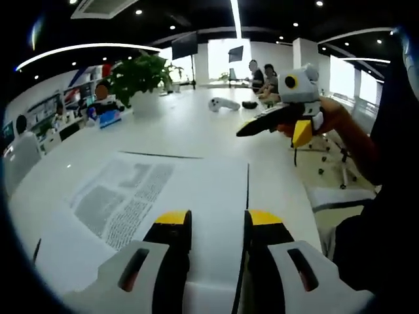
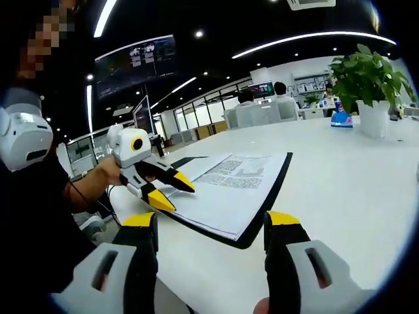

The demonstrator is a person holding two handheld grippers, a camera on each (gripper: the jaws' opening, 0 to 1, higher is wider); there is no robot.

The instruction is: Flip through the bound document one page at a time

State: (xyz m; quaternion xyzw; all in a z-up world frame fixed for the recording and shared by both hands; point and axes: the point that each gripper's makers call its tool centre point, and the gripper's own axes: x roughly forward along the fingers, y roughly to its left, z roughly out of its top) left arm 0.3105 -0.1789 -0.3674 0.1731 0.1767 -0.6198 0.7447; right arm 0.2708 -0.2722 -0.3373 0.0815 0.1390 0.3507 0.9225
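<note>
The bound document (image 1: pixel 131 196) lies open on the white table (image 1: pixel 196 124), with printed text on its left page and a black cover edge along its right side. My left gripper (image 1: pixel 219 219) hovers low over the near page, jaws apart, nothing between them. In the right gripper view the document (image 2: pixel 236 186) rests on its black cover, and the left gripper (image 2: pixel 171 191) sits at its near left corner, held by a hand. My right gripper (image 2: pixel 211 219) is wide open, short of the document. It also appears lifted off to the right, as the right gripper (image 1: pixel 288 124).
A potted plant (image 1: pixel 141 78) stands at the far side of the table, with small coloured boxes (image 1: pixel 108 118) beside it and a white object (image 1: pixel 222 103) further back. People (image 1: pixel 262 77) sit at the far end. Office chairs (image 1: pixel 334 157) line the right edge.
</note>
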